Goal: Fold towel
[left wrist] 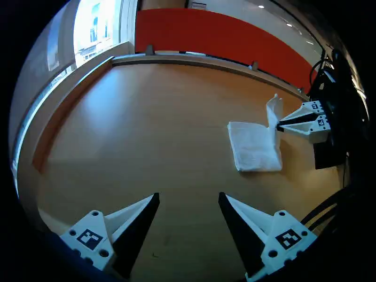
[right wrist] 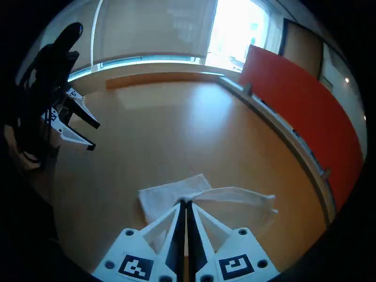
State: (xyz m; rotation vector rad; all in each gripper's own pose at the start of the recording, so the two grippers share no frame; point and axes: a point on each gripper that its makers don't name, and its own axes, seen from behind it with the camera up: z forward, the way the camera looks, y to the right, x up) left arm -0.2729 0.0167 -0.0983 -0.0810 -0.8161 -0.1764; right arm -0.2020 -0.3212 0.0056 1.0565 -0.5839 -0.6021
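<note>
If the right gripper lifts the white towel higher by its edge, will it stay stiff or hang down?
Probably floppy: the edge of the towel, pinched by the right gripper, stands up bent and droops. Likely light, since one small pinch holds it up. The rest may drag over the smooth table.

The towel [left wrist: 254, 146] lies on the table [left wrist: 155, 122], right tool [left wrist: 278, 127] at its edge.

The near edge of the towel [right wrist: 235, 203] lies hidden behind the right claw [right wrist: 184, 204].
</note>
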